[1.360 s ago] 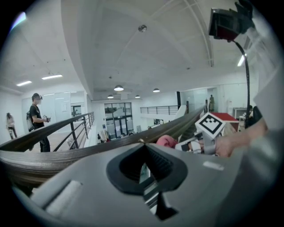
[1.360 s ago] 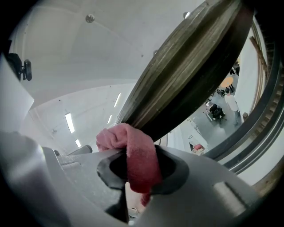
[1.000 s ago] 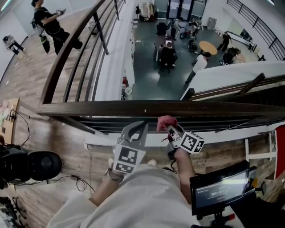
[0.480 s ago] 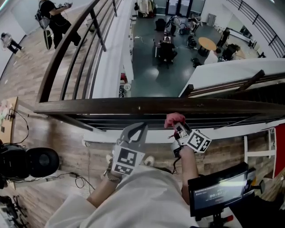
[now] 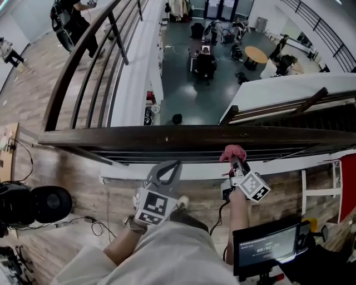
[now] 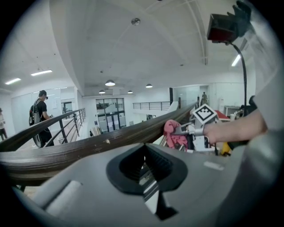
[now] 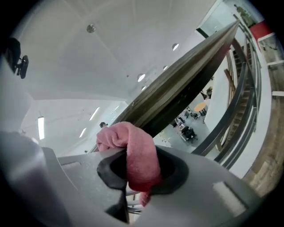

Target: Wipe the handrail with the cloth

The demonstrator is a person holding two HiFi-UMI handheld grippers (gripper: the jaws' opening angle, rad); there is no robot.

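Observation:
The dark brown wooden handrail runs across the head view, with an open drop to a lower floor behind it. A pink cloth is bunched against the rail's near edge, and my right gripper is shut on it. In the right gripper view the cloth hangs over the jaws just under the handrail. My left gripper is shut and holds nothing, a little short of the rail. The left gripper view shows the handrail ahead of it and the cloth off to the right.
A small screen on a stand sits at the lower right. A black device with cables lies on the wooden floor at left. A second rail runs away at the left, where a person stands. A white frame is at the right.
My right gripper has slid to the right along the handrail with the pink cloth. My left gripper has stayed nearly where it was.

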